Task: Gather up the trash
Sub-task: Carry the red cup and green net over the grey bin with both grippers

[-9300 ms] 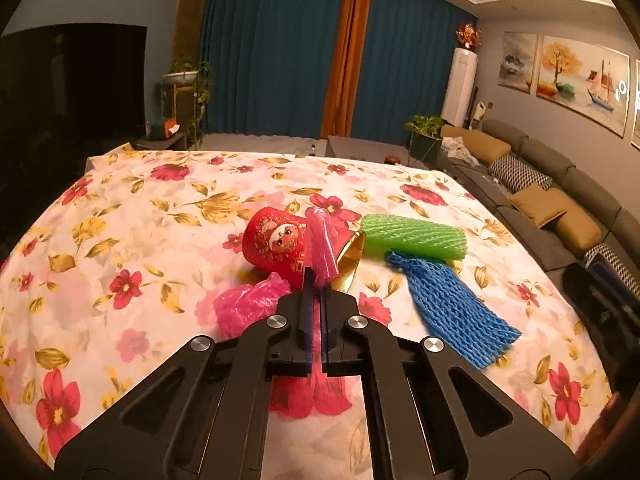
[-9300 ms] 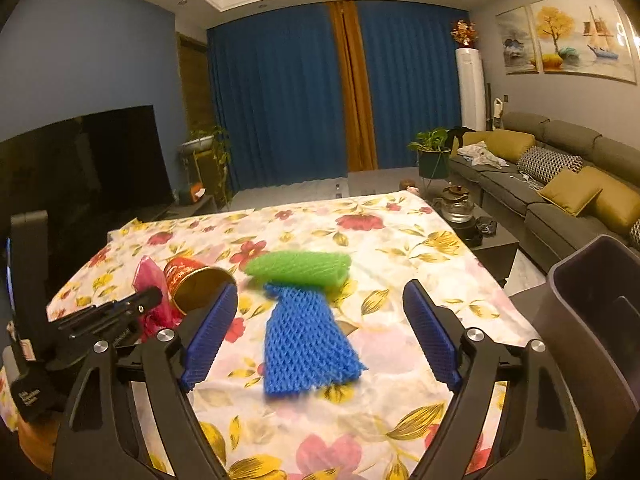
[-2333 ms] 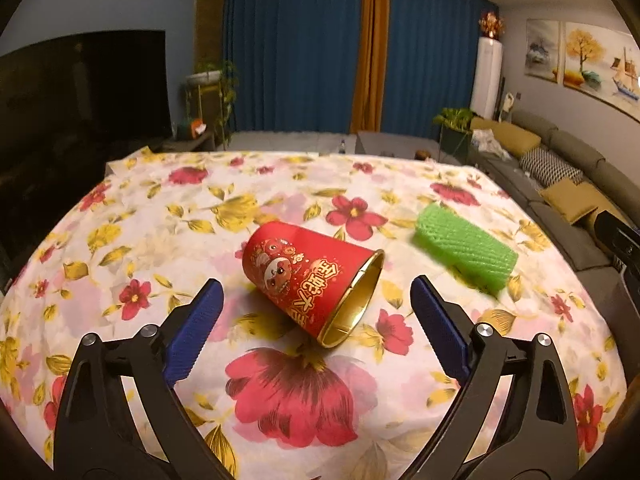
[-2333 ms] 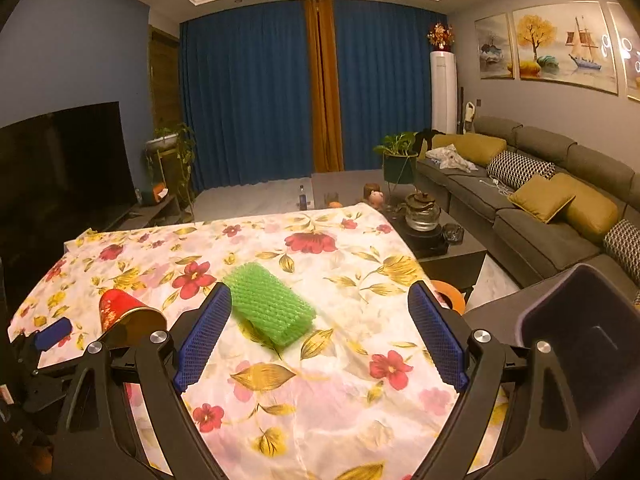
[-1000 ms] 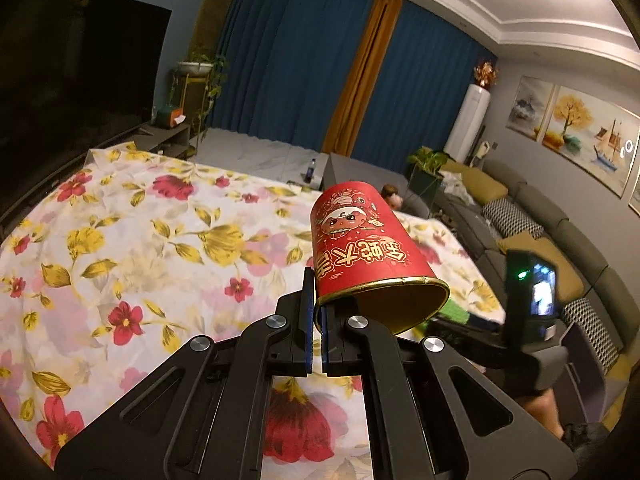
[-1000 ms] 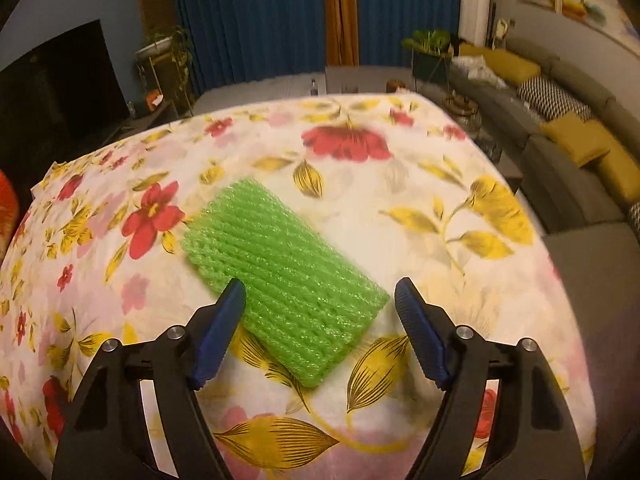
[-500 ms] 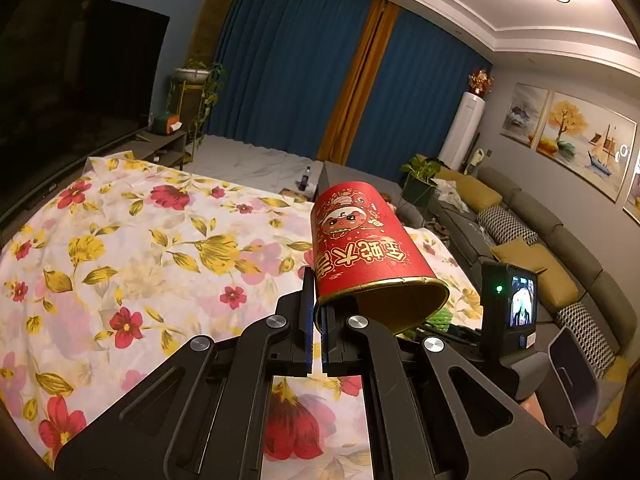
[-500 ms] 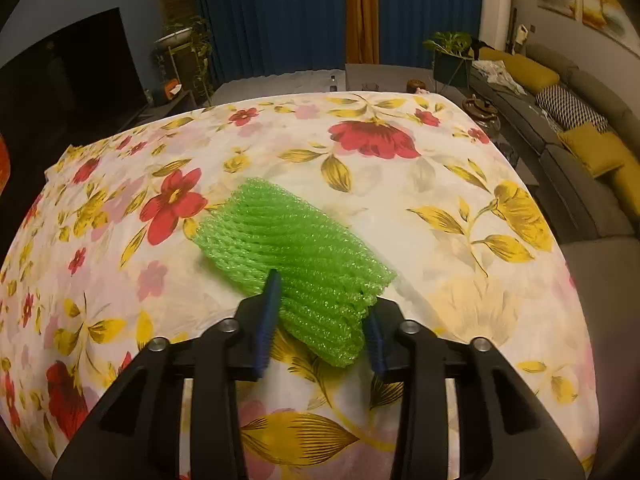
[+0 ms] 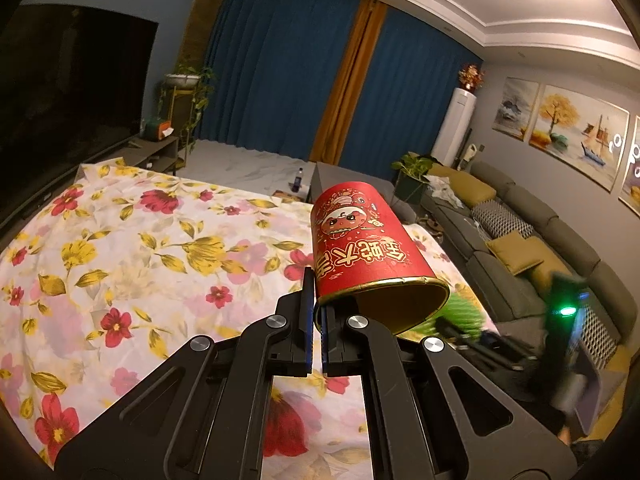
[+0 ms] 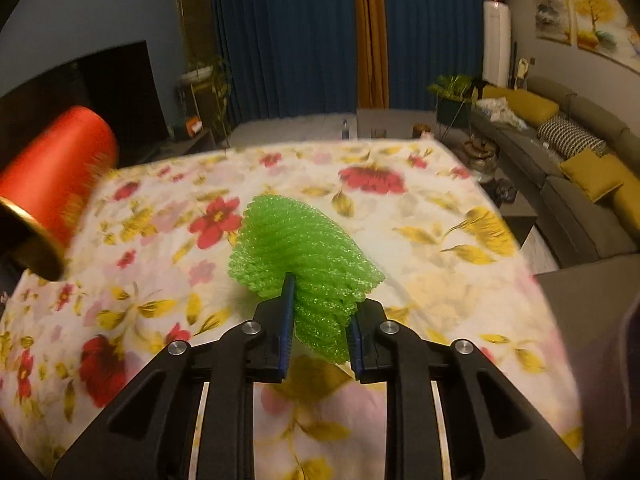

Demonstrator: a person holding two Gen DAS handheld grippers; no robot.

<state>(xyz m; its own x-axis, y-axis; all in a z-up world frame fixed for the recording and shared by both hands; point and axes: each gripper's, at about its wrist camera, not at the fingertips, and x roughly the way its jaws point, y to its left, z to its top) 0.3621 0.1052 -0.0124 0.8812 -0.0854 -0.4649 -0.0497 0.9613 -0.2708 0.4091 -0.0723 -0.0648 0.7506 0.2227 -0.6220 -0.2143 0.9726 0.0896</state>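
My right claw (image 10: 320,324), wide open a second ago, is closing on the green foam net sleeve (image 10: 306,256), apparently lifted off the flowered tabletop (image 10: 420,240), while my left claw (image 9: 316,320) pinches the red paper cup (image 9: 368,256) at ten o'clock.

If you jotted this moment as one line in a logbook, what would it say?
left gripper: shut on red paper cup | right gripper: closing on green foam net | floral tablecloth: below both

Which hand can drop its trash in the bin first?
Probably the right. The right gripper, jaws closing on the green foam net, has the dark bin right beside it. The left gripper pinches the red cup further from it.
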